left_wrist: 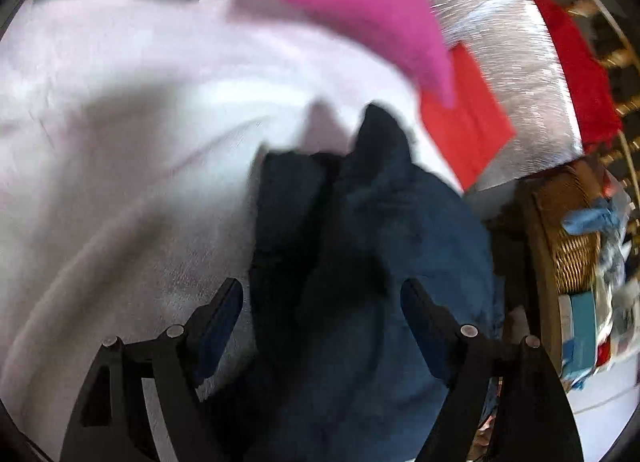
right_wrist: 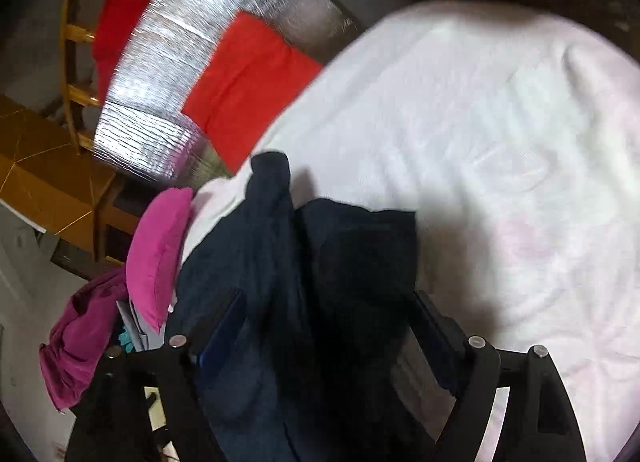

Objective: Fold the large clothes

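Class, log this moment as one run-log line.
left gripper: open | right gripper: open | navy garment: bunched between both, on white sheet | fold: not done

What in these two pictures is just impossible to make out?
- Dark blue garment: its type and full shape; bunched, blurred, and cut off by the bottom edge in both views.
- Left gripper and right gripper: fingers spread wide, but whether cloth touches them is unclear; dark on dark.
- Wicker basket: contents smeared by motion blur, left view.
- Surface beneath the white sheet: covered in both views.
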Motion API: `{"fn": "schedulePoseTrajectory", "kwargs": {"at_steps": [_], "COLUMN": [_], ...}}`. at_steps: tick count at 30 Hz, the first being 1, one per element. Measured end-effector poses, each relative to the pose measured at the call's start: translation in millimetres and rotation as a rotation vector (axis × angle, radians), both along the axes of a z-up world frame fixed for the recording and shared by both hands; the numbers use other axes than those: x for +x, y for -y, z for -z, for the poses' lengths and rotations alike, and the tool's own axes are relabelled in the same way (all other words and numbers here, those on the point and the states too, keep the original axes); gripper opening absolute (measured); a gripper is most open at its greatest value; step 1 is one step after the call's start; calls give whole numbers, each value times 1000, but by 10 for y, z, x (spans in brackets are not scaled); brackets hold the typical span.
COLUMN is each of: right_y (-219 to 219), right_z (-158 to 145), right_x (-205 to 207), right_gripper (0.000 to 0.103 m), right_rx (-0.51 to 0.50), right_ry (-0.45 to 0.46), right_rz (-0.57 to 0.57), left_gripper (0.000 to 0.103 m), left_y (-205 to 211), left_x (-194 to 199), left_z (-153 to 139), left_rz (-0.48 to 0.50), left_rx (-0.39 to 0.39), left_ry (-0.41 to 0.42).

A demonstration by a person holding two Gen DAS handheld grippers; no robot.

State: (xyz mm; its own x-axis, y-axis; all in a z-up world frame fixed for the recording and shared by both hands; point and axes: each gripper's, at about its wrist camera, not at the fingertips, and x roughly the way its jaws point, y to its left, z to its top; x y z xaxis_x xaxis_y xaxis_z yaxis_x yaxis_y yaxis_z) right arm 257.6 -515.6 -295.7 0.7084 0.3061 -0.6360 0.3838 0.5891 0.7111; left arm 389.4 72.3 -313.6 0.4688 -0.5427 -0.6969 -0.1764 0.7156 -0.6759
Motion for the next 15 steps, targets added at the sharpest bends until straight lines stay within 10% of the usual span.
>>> {"fn": "schedulePoseTrajectory", "kwargs": {"at_steps": [5,10,15], "right_y": [-166,-348,-525], "right_z": [154,78,-270], "right_x": [238,301,209], "right_gripper": [89,38,27], "right_rx": [-28,-148,-195], "right_ry": [-59,-63,14], "right_rz": [-48,-85,-47], "left_gripper": [79,34,29], "left_y": [-10,70,92], "left_x": [130,127,73], "left_z": [151,1,-270], "left_rz": [24,48,51], "left_rx": [-108,-91,-81], "left_ry": [-15,46,136]}}
